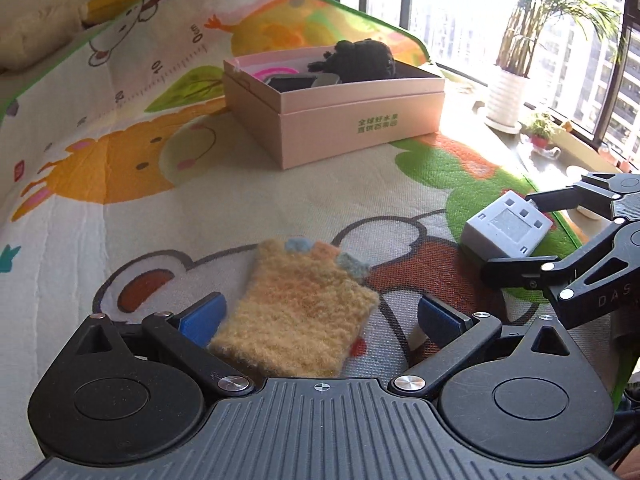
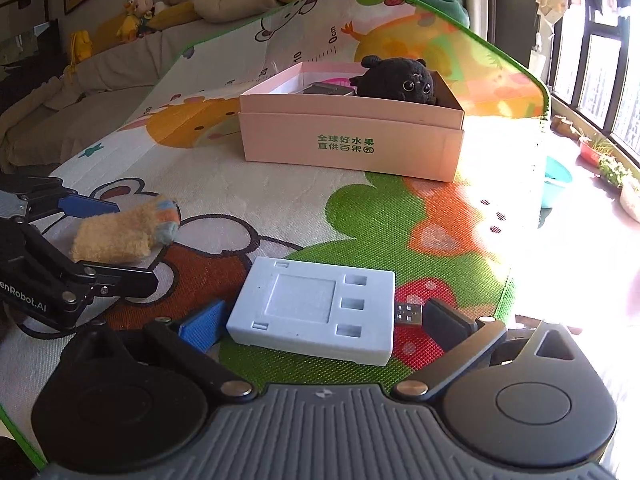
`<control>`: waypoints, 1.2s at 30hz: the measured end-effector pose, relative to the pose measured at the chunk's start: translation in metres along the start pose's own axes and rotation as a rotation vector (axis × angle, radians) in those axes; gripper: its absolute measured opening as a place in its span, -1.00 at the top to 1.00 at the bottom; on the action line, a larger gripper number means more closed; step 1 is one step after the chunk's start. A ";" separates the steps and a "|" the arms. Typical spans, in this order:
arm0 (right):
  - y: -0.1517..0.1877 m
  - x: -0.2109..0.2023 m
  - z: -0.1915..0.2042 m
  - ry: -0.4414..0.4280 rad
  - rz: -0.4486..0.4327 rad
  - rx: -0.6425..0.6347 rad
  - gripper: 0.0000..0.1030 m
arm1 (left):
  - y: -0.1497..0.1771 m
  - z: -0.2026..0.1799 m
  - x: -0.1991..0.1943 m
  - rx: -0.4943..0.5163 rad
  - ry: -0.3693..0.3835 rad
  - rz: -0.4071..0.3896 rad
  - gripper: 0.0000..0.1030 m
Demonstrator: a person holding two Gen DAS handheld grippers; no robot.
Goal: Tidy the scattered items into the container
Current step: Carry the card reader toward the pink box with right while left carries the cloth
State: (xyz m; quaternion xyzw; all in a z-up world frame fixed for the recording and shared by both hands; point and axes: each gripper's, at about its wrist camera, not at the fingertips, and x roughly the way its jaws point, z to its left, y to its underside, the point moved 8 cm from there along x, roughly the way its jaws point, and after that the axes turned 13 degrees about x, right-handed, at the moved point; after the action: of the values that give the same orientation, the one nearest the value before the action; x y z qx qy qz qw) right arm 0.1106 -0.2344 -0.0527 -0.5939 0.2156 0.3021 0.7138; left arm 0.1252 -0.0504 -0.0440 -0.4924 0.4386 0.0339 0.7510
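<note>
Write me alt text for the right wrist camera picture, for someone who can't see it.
The right gripper is open around a flat grey case lying on a colourful play mat. Behind it a pink box holds a black plush toy; to the left, the left gripper straddles a fuzzy pouch.
</note>
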 end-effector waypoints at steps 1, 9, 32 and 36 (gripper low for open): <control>0.000 0.000 0.000 0.000 0.002 0.000 -1.00 | 0.000 0.001 -0.002 -0.015 0.012 -0.010 -1.00; 0.000 0.001 0.001 0.003 0.004 -0.013 -1.00 | -0.002 0.004 0.002 -0.064 -0.071 -0.029 -1.00; -0.002 0.000 0.000 0.010 -0.014 -0.002 -0.94 | 0.006 -0.017 -0.015 0.015 -0.033 -0.091 -0.78; -0.002 -0.001 0.001 0.008 -0.017 -0.005 -0.91 | 0.006 -0.019 -0.013 0.023 -0.016 -0.085 -0.75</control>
State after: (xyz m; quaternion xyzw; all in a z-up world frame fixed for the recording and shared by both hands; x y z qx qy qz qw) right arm 0.1114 -0.2339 -0.0507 -0.5989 0.2125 0.2941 0.7139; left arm 0.1025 -0.0570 -0.0423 -0.5018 0.4115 0.0009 0.7608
